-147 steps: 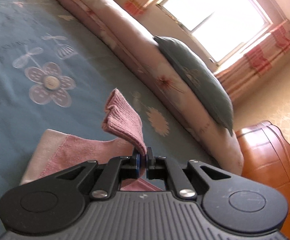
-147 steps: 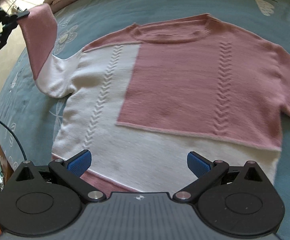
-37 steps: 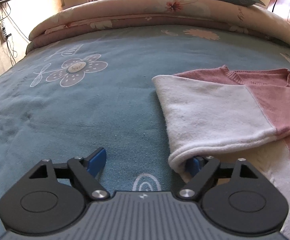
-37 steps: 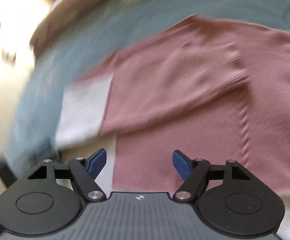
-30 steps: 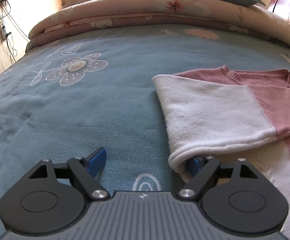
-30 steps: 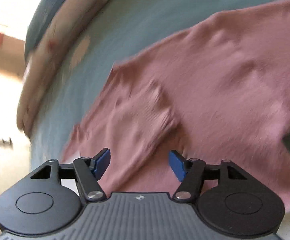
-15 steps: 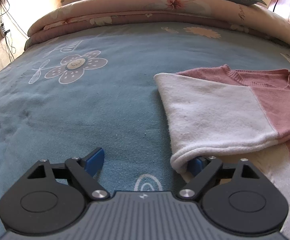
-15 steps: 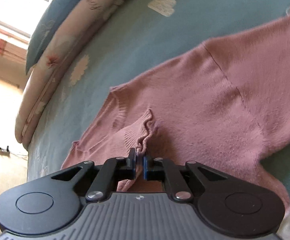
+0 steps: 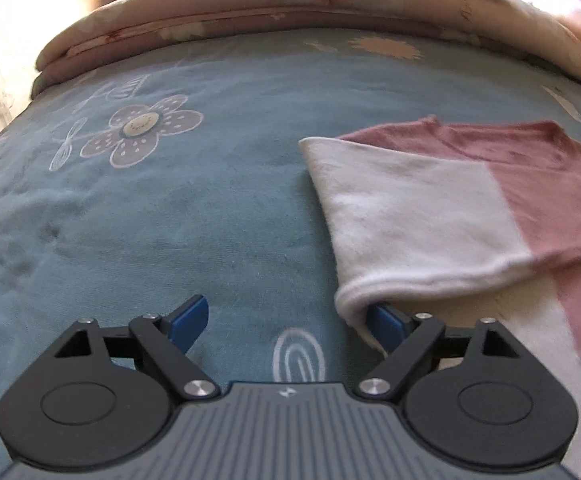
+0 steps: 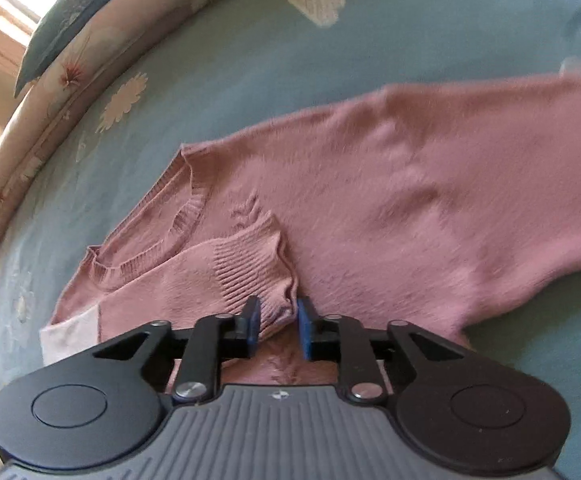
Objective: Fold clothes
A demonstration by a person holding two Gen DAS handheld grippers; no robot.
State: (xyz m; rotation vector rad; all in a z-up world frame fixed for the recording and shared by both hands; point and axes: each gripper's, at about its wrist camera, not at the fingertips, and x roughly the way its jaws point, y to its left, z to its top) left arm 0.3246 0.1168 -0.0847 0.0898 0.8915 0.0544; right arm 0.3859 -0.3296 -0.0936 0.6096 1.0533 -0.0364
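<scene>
While the sweater (image 10: pixel 370 200) lies flat on the bed (image 9: pixel 170 220), our right tool (image 10: pixel 276 326) opens around the cuff (image 10: pixel 250 276), pads barely off it; we should withdraw straight back. Left tool (image 9: pixel 290 320) is spread wide, narrowing slightly, one finger under the white fold (image 9: pixel 402 216), nothing pinched.

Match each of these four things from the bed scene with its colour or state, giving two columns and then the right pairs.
Things:
1. ribbed cuff
2. left gripper
3. bedspread
4. folded sleeve's fold end

Descriptions:
A. white
B. blue with flower prints
C. between the right gripper's opening jaws
D. jaws wide apart, one fingertip under the sweater's edge

Pairs: 1-C, 2-D, 3-B, 4-A
</scene>
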